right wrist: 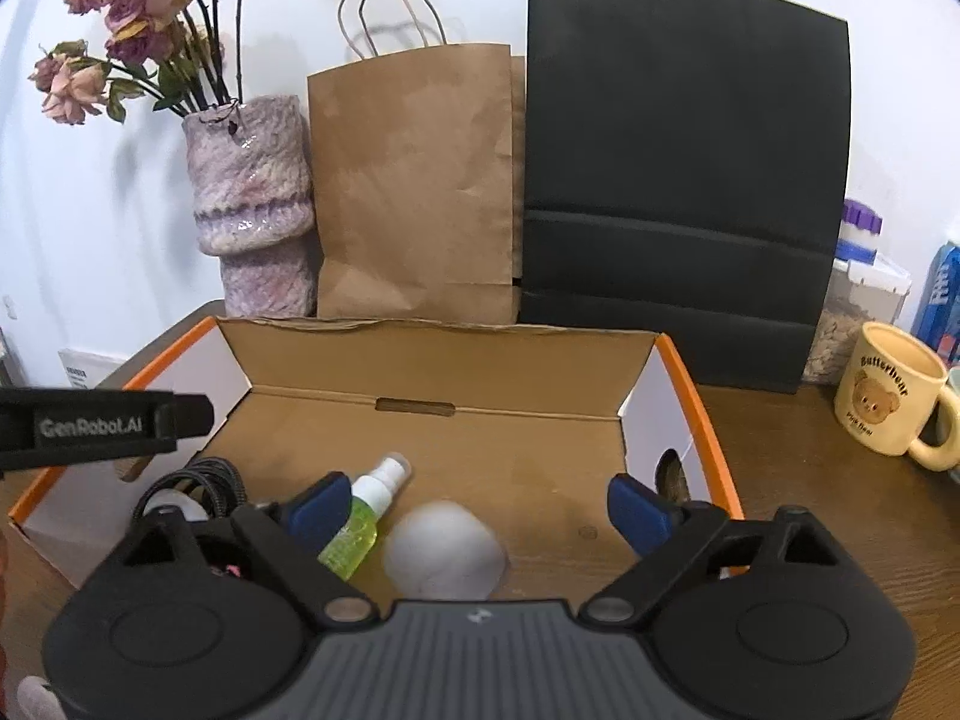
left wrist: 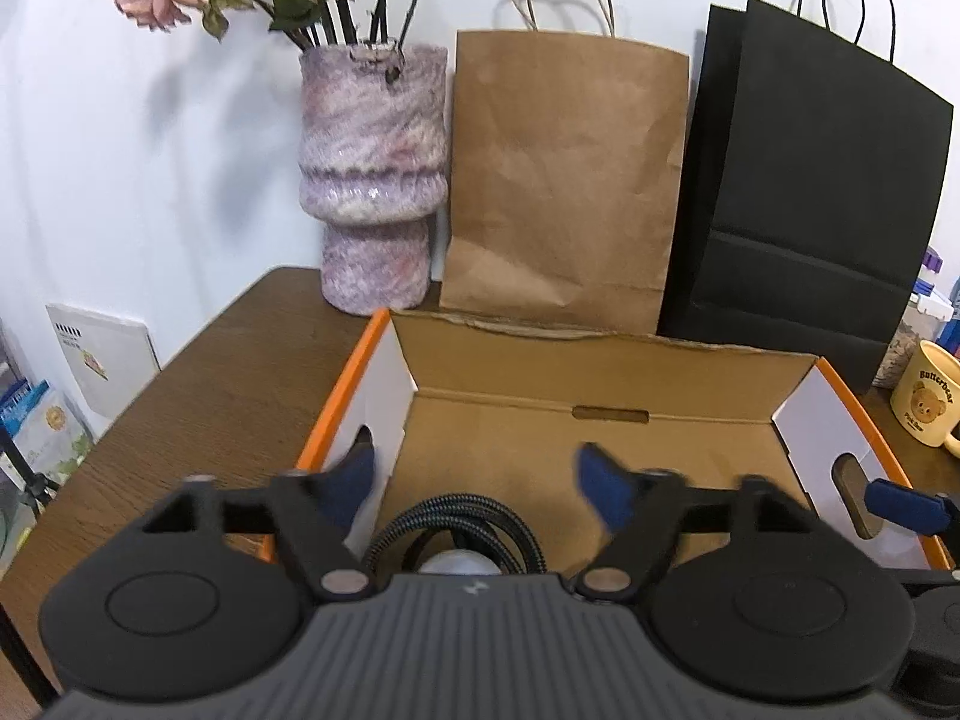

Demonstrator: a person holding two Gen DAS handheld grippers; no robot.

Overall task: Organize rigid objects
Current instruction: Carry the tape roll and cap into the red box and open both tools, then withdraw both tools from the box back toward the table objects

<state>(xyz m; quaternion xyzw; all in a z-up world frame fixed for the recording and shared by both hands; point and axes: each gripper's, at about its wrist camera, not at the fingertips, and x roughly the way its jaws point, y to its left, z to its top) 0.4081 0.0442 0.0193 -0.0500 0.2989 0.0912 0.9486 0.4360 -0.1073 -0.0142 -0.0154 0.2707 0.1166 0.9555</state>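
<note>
Spray bottle (right wrist: 360,516) in box (right wrist: 444,360) looks light, stiff, slick; grasp mid-body; right gripper (right wrist: 477,507) and left gripper (left wrist: 477,480) both wide, empty.

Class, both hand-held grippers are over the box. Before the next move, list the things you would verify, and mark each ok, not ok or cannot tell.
1. Left hand-held gripper open, nothing between its fingers: ok.
2. Right hand-held gripper open, empty: ok.
3. Cable inside the box: ok.
4. Spray bottle in the box, lying down: ok.
5. White round object resting on the box floor: ok.
6. Mug still outside the box: not ok.
</note>
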